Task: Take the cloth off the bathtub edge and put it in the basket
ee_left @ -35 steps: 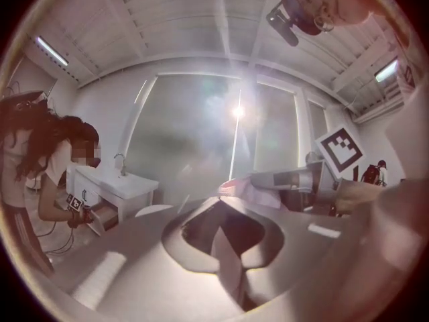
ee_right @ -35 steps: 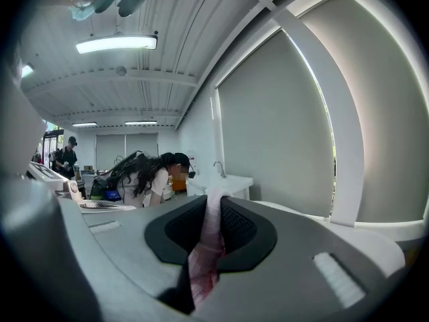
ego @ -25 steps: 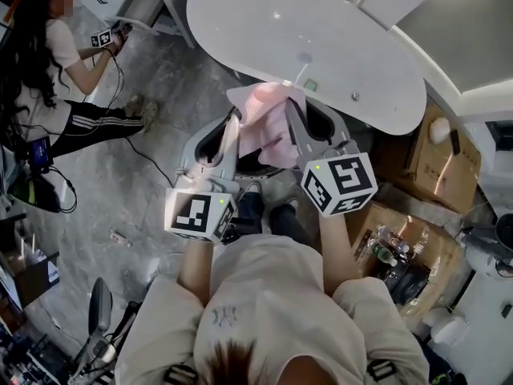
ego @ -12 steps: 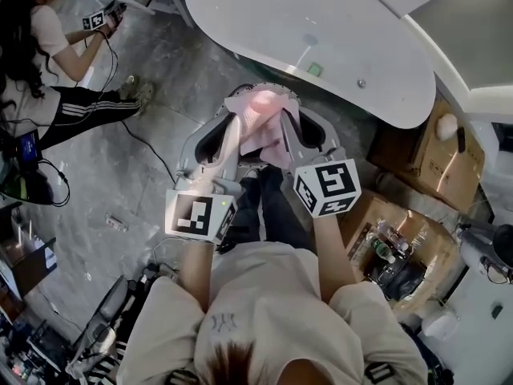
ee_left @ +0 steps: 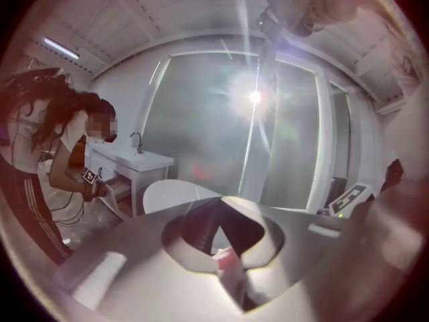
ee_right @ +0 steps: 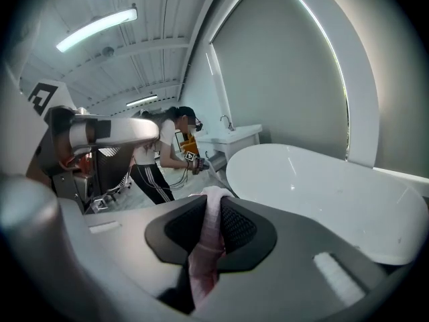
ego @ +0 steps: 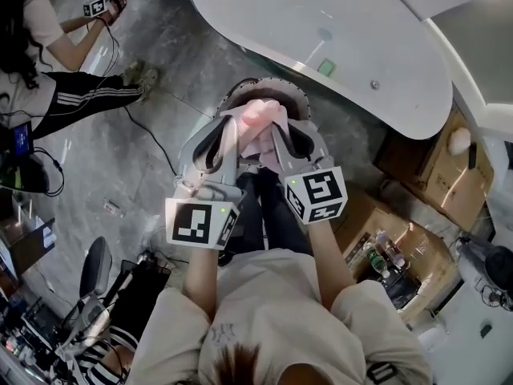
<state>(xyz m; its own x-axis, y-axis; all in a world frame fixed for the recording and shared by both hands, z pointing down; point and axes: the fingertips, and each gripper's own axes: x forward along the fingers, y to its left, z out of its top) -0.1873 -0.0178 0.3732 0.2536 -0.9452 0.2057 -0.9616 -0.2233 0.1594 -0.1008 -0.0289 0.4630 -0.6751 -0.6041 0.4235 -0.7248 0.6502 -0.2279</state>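
Pink cloth (ego: 258, 119), already clear of the bathtub (ego: 337, 38) edge, hangs clamped in the closed fingers of both the left gripper (ego: 232, 127) and right gripper (ego: 274, 131), directly above the basket (ego: 276, 85); only lowering and release remain.

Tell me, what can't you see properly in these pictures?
Inside of the basket: head view, covered by the pink cloth, left gripper and right gripper.
Most of the pink cloth: left gripper view, blur and glare leave only a scrap.
Bathtub, far end: head view, cut by top edge.
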